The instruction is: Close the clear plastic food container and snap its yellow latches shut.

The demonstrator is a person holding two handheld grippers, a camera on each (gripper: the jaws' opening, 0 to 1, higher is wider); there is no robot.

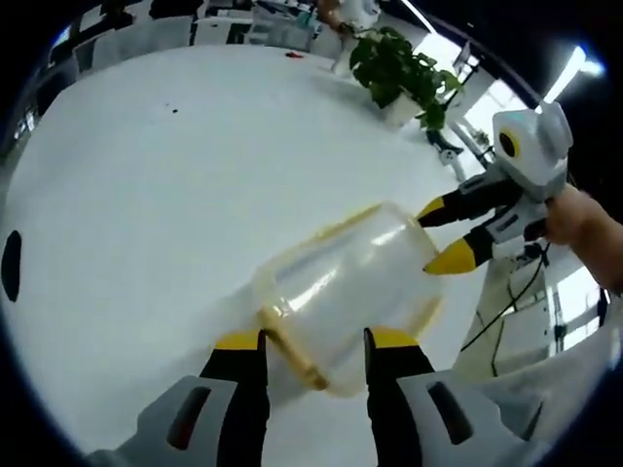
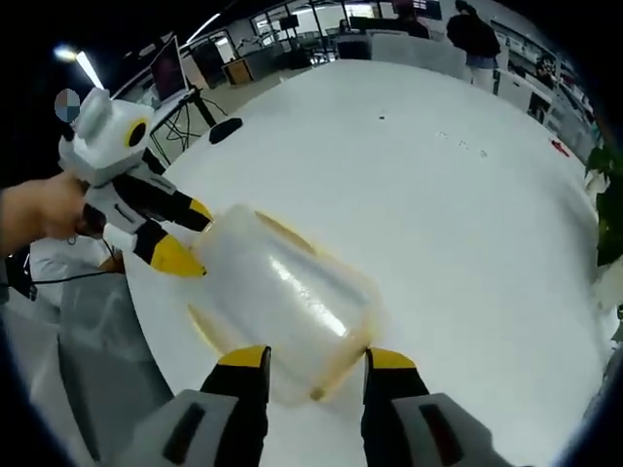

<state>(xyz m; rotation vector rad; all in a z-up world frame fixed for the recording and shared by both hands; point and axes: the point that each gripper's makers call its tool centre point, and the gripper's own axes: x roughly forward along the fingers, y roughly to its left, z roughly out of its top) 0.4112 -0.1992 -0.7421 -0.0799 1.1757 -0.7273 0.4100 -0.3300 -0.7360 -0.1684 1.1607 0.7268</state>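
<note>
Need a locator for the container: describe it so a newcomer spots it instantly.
On the big white table, near the edge away from the potted plant, the container sits between the left gripper and the right gripper. It is the clear plastic box with yellow trim.

I see the container (image 1: 346, 292) as clear, glossy plastic with opaque yellow plastic latches (image 1: 292, 352). The table (image 1: 146, 214) is smooth, white and faintly sheened. Both grippers, left (image 1: 313, 362) and right (image 2: 316, 372), have matt black jaws with yellow tips.
</note>
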